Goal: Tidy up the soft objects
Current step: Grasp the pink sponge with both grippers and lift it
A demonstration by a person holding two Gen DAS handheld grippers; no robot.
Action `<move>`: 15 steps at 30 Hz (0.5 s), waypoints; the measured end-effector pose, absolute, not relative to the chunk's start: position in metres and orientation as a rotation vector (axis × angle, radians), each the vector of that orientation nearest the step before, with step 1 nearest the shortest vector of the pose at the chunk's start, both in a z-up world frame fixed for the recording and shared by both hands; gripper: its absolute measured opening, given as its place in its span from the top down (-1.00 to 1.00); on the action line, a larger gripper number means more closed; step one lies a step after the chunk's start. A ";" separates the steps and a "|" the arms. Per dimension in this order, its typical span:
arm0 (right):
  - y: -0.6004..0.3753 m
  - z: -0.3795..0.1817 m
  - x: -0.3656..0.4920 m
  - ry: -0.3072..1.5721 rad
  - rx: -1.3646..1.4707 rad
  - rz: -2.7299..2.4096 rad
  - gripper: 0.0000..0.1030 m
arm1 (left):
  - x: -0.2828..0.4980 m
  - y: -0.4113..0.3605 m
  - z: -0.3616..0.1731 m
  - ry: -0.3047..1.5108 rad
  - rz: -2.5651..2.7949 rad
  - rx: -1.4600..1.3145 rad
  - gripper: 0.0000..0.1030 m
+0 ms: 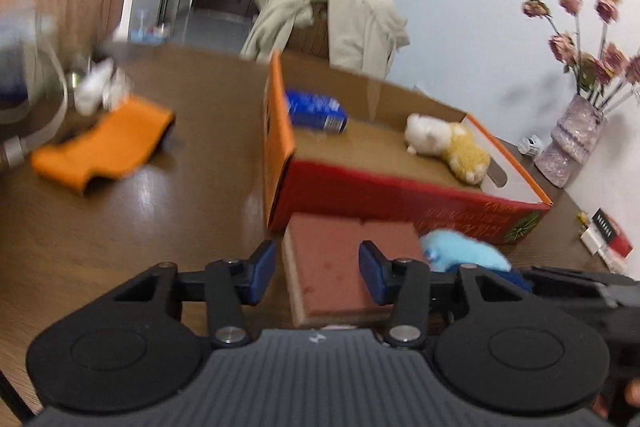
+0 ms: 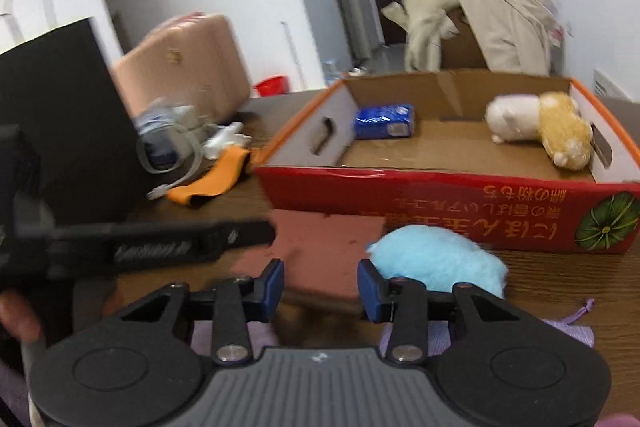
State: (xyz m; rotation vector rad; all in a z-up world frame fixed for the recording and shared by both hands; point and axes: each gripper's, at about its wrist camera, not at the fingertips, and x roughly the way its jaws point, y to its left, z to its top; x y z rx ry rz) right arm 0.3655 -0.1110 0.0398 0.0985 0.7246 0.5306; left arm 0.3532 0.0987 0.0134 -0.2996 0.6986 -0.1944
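Two grippers, fingers apart, holding nothing; I log soft items at the red cardboard box (image 2: 440, 223).

Left gripper (image 1: 318, 273) straddles a flat pink sponge block (image 1: 328, 263); right gripper (image 2: 322, 285) sits beside a fuzzy blue plush (image 2: 436, 263). White-and-yellow plush (image 2: 536, 125) and blue packet (image 2: 384, 121) lie inside the box; orange cloth (image 1: 104, 143) is well apart.

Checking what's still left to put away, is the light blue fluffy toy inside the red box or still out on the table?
Out. The blue plush lies on the table in front of the red box, beside the pink sponge.
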 end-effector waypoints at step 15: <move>-0.118 0.023 0.375 0.730 0.226 0.534 0.31 | 0.331 0.096 0.028 0.605 -0.223 -0.288 0.40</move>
